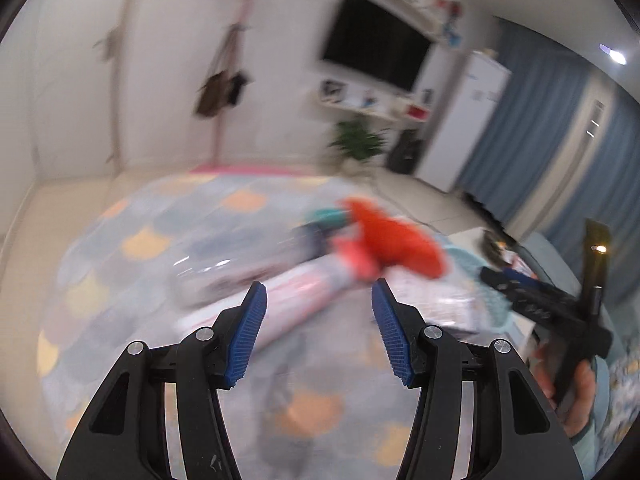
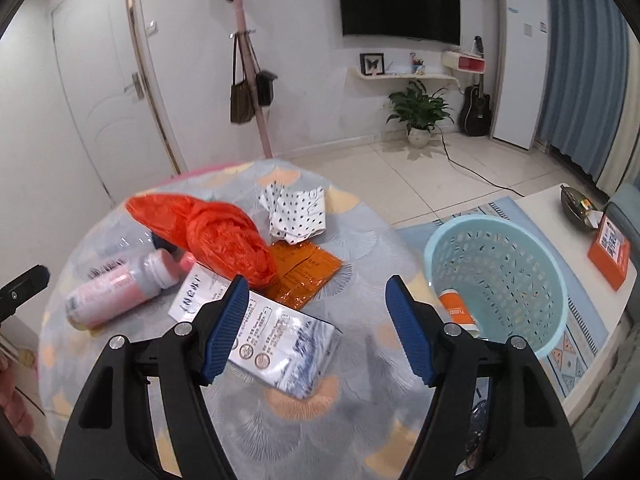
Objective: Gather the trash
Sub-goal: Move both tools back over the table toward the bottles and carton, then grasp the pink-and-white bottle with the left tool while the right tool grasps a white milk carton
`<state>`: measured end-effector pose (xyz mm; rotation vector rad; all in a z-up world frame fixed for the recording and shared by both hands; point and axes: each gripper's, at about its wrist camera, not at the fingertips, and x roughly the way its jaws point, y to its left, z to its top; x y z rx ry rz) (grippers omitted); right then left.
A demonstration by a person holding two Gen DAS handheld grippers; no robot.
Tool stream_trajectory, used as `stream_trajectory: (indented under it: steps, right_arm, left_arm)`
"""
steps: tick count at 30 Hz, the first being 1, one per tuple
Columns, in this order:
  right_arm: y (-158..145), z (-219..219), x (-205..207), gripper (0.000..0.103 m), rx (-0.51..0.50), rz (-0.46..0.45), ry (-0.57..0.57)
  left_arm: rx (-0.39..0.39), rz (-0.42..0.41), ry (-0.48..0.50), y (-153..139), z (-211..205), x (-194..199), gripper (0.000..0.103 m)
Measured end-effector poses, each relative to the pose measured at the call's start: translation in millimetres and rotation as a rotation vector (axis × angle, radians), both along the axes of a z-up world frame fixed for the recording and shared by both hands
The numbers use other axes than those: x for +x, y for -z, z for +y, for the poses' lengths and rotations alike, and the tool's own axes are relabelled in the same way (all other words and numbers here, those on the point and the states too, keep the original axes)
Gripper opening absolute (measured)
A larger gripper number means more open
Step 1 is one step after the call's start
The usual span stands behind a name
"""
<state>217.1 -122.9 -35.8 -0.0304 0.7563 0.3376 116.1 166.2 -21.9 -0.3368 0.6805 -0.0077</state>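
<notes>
Trash lies on a round table with a blue patterned cloth point(image 2: 352, 412): an orange plastic bag point(image 2: 212, 236), a pink bottle point(image 2: 120, 284) on its side, a white-silver pouch point(image 2: 276, 340), an orange foil packet point(image 2: 304, 276) and dotted crumpled paper point(image 2: 298, 212). My right gripper point(image 2: 316, 328) is open and empty above the pouch. A light blue perforated basket point(image 2: 500, 264) stands on the floor to the right, with an orange-labelled container point(image 2: 456, 308) inside. My left gripper point(image 1: 320, 332) is open and empty above the table; its view is blurred, with the pink bottle point(image 1: 304, 292) and orange bag point(image 1: 392, 240) just ahead.
A low white table point(image 2: 592, 304) with an orange box point(image 2: 610, 252) and a metal bowl point(image 2: 576, 204) stands at the right. A coat stand with bags point(image 2: 250, 80), a potted plant point(image 2: 418, 116), a guitar point(image 2: 476, 108) and a cable on the floor lie beyond the table.
</notes>
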Motion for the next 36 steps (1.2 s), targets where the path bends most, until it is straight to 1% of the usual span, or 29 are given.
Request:
stream_trajectory:
  steps: [2, 3, 6, 8, 11, 13, 17, 20, 22, 27, 32, 36]
  right_arm:
    - [8, 5, 9, 0.067, 0.002, 0.032, -0.012]
    - [13, 7, 13, 0.067, 0.003, 0.047, -0.017]
    - [22, 12, 17, 0.067, 0.005, 0.081, -0.027]
    - [30, 14, 16, 0.067, 0.018, 0.114, -0.054]
    - [35, 19, 7, 0.067, -0.009, 0.131, -0.095]
    - [35, 23, -1, 0.067, -0.023, 0.134, -0.127]
    - [40, 35, -26, 0.067, -0.048, 0.156, -0.221]
    - [44, 42, -49, 0.067, -0.057, 0.169, -0.304]
    - [47, 48, -59, 0.067, -0.081, 0.161, -0.325]
    - [59, 65, -68, 0.067, -0.144, 0.14, -0.326]
    - [61, 74, -60, 0.067, -0.134, 0.137, -0.307]
    - [53, 75, -54, 0.067, -0.126, 0.118, -0.306]
  left_arm:
    - [-0.001, 0.028, -0.031, 10, 21, 4, 0.054]
    - [0.011, 0.048, -0.045, 15, 27, 8, 0.053]
    - [0.001, 0.086, -0.036, 25, 38, 18, 0.052]
    - [0.009, 0.098, -0.029, 30, 37, 19, 0.052]
    - [0.026, 0.112, 0.003, 32, 30, 24, 0.052]
    - [0.024, 0.13, 0.027, 37, 24, 20, 0.053]
    - [-0.002, 0.2, 0.112, 46, 7, 15, 0.054]
    - [-0.025, 0.221, 0.166, 51, -2, 9, 0.055]
    - [-0.033, 0.22, 0.185, 52, -7, 9, 0.056]
    - [0.004, 0.233, 0.167, 52, -14, 21, 0.058]
    - [0.024, 0.262, 0.146, 58, -19, 37, 0.058]
    - [0.036, 0.285, 0.14, 62, -23, 45, 0.057]
